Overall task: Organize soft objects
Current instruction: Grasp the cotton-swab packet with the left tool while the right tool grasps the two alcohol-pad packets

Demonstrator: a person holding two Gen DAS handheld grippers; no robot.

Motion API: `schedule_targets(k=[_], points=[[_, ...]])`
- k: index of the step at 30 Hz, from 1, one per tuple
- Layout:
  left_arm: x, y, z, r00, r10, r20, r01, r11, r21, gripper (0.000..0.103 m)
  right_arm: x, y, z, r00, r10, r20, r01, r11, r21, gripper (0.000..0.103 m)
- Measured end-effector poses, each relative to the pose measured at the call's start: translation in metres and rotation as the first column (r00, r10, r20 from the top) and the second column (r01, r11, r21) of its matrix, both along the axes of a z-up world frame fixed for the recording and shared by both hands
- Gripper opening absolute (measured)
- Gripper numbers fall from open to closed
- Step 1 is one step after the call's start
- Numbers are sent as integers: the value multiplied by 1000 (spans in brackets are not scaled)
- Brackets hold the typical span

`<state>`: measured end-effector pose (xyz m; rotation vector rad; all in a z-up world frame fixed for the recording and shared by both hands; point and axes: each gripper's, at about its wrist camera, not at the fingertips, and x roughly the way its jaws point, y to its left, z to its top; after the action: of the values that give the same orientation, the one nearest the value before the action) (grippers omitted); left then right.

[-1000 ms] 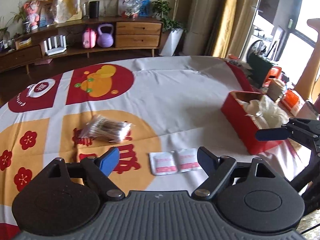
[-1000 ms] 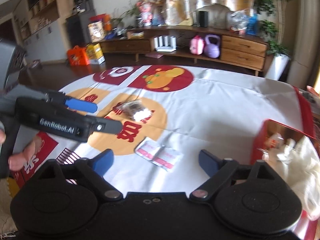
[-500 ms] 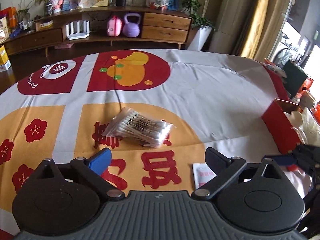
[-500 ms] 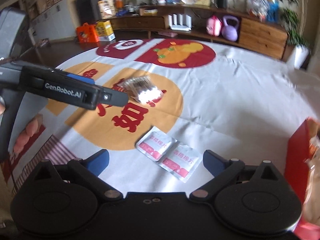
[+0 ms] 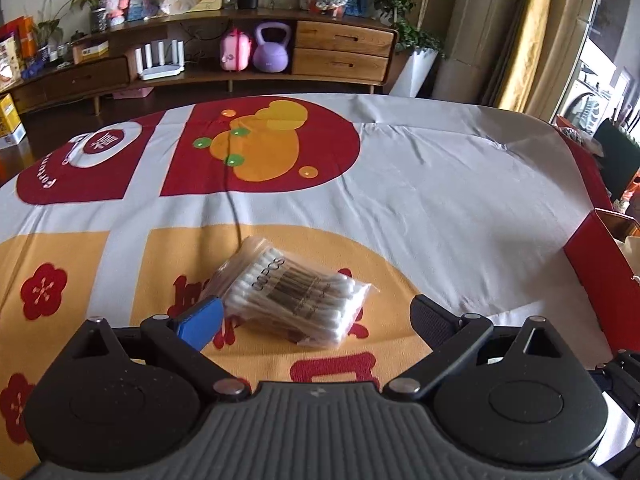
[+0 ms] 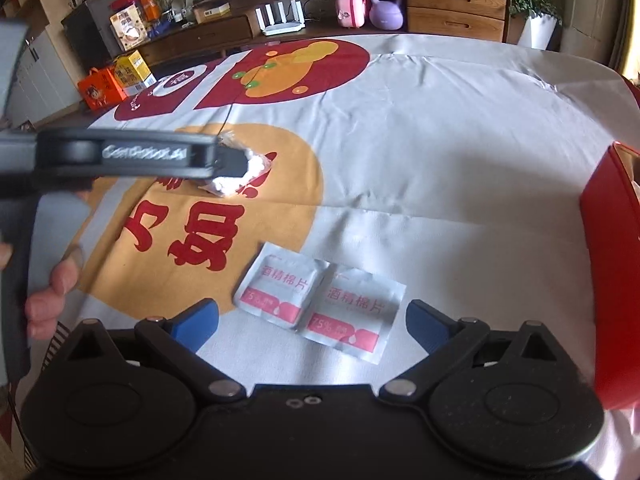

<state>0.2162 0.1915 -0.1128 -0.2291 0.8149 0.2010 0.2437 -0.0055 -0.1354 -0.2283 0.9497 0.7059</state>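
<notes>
A clear bag of cotton swabs (image 5: 294, 294) lies on the printed tablecloth. My left gripper (image 5: 316, 318) is open and low over it, with the bag between the fingertips. In the right wrist view the left gripper's body hides most of the bag (image 6: 244, 172). Two joined alcohol pad sachets (image 6: 320, 300) lie just ahead of my right gripper (image 6: 312, 320), which is open and empty, with the sachets between its fingertips. A red box (image 6: 612, 280) stands at the right, also seen in the left wrist view (image 5: 600, 272).
The tablecloth (image 5: 440, 200) covers a round table. A low wooden sideboard (image 5: 240, 60) with a purple kettlebell (image 5: 272, 50) stands behind it. My hand (image 6: 52, 292) shows at the left in the right wrist view.
My left gripper moved left and forward from the sachets to the swab bag. My right gripper closed in on the sachets and turned away from the red box.
</notes>
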Motion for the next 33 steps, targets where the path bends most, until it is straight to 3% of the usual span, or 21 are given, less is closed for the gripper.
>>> schedule_targets(k=[7,12,23,26,29,33], points=[[20,5,-11,996,-89,-13,90,993,83,101,3,6,-4,1000,2,-4,-2,1000,-29,99],[28,9,-23,988,-147,-38,150,984,98,101,5,9,-5,1000,4,10,-3,999,-39,99],[29,8,-34,991,-128,-36,132,980,146,101,-4,20,-10,998,11,67,-4,994,-106,98],[27,8,-34,994,-110,-26,112,983,144,99,-9,22,-11,995,25,99,-12,991,-133,94],[25,7,-34,995,-99,-15,100,984,148,90,-9,22,-10,994,31,103,-18,991,-129,89],[23,5,-31,995,-96,-6,95,983,158,81,-11,22,-7,993,43,113,-30,992,-122,71]])
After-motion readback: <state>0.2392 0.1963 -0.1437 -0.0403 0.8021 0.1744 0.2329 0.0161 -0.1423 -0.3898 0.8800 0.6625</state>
